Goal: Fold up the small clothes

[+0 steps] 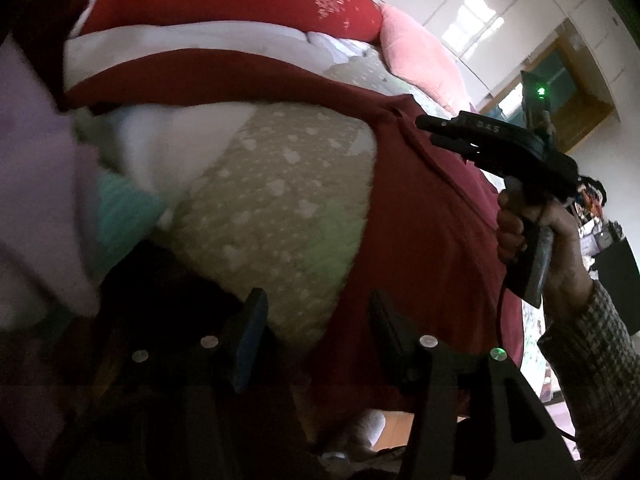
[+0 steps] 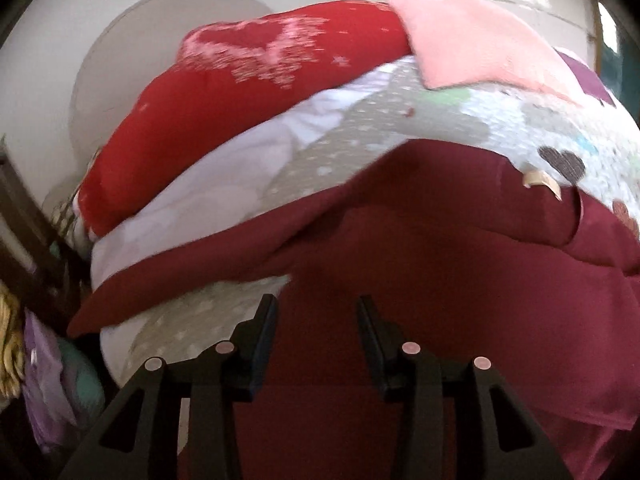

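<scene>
A dark red garment [image 2: 460,280] lies spread on a bed with a patterned grey-green quilt [image 2: 400,128]. One long part of it stretches left across the quilt [image 1: 200,80]. In the left wrist view the garment [image 1: 420,220] lies to the right of bare quilt [image 1: 280,200]. My left gripper [image 1: 318,320] is open and empty, low over the garment's left edge. My right gripper [image 2: 318,320] is open and empty just above the garment. It also shows in the left wrist view [image 1: 440,130], held by a hand at the right, over the garment's far part.
A bright red pillow [image 2: 260,80] and a pink pillow [image 2: 480,36] lie at the head of the bed. A white wall is behind. Lilac and teal fabric [image 1: 48,200] hangs at the left. A window [image 1: 560,80] is at the far right.
</scene>
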`<state>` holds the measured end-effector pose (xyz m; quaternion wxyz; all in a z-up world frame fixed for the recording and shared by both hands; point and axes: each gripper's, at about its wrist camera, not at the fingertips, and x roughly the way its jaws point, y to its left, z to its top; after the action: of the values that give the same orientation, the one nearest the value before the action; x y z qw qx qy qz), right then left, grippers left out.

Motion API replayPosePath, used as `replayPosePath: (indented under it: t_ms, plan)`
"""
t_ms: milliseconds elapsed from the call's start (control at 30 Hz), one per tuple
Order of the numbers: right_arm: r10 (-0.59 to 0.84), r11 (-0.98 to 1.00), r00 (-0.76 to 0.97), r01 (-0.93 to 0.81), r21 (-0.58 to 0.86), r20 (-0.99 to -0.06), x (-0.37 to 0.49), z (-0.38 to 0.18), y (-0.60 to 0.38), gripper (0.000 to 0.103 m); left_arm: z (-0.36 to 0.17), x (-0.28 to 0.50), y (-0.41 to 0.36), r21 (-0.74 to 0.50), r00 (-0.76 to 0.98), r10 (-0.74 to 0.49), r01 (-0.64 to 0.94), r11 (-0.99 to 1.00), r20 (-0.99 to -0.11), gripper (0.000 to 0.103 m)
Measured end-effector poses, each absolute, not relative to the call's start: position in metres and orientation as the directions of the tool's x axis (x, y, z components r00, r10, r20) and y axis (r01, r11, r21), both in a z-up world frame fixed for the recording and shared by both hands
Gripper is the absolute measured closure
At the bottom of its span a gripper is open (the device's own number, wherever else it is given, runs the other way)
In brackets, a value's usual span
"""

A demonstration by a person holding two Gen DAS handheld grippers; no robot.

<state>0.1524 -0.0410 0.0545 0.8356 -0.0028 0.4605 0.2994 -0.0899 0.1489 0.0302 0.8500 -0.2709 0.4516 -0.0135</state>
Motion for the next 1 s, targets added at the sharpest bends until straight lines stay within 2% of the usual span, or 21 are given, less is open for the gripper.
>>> replayPosePath:
  t_ms: [167, 267, 400, 467, 633, 767, 867, 933, 1000]
  plan:
    - [0.528, 0.746, 0.350, -0.627, 0.225, -0.774, 0.115, 0.064, 0.007, 0.056, 0.025, -0.110, 0.164, -0.480, 0.601, -0.248, -0.263, 0.837, -0.760, 0.051]
    - [0.536, 0.671, 0.337, -0.726, 0.149, -0.774, 0.084, 0.066, 0.049, 0.053, 0.016, -0.119, 0.175, -0.491, 0.592, -0.250, -0.289, 0.822, -0.766, 0.051]
    - [0.522, 0.531, 0.365, -0.847, -0.042, -0.771, 0.039, 0.060, 0.107, 0.044, 0.006, -0.125, 0.184, -0.510, 0.582, -0.266, -0.307, 0.803, -0.769, 0.050]
    - [0.511, 0.436, 0.406, -0.882, -0.178, -0.758, 0.014, 0.052, 0.137, 0.043, 0.003, -0.126, 0.188, -0.517, 0.579, -0.272, -0.311, 0.798, -0.769, 0.050]
    - [0.511, 0.261, 0.485, -0.874, -0.409, -0.710, -0.019, 0.031, 0.187, 0.037, -0.002, -0.126, 0.195, -0.525, 0.573, -0.285, -0.309, 0.793, -0.768, 0.050]
    - [0.534, 0.209, 0.542, -0.828, -0.520, -0.649, -0.028, 0.025, 0.210, 0.022, -0.007, -0.124, 0.197, -0.533, 0.562, -0.301, -0.309, 0.788, -0.771, 0.050]
    - [0.542, 0.146, 0.542, -0.814, -0.563, -0.643, -0.032, 0.015, 0.227, 0.020, -0.009, -0.122, 0.196, -0.536, 0.553, -0.310, -0.307, 0.787, -0.773, 0.050]
    - [0.534, 0.110, 0.537, -0.810, -0.576, -0.653, -0.032, 0.007, 0.233, 0.025, -0.008, -0.124, 0.195, -0.532, 0.550, -0.310, -0.304, 0.790, -0.776, 0.050]
    - [0.501, 0.112, 0.486, -0.857, -0.504, -0.716, -0.027, 0.003, 0.237, 0.082, -0.007, -0.123, 0.193, -0.527, 0.549, -0.307, -0.303, 0.794, -0.778, 0.050]
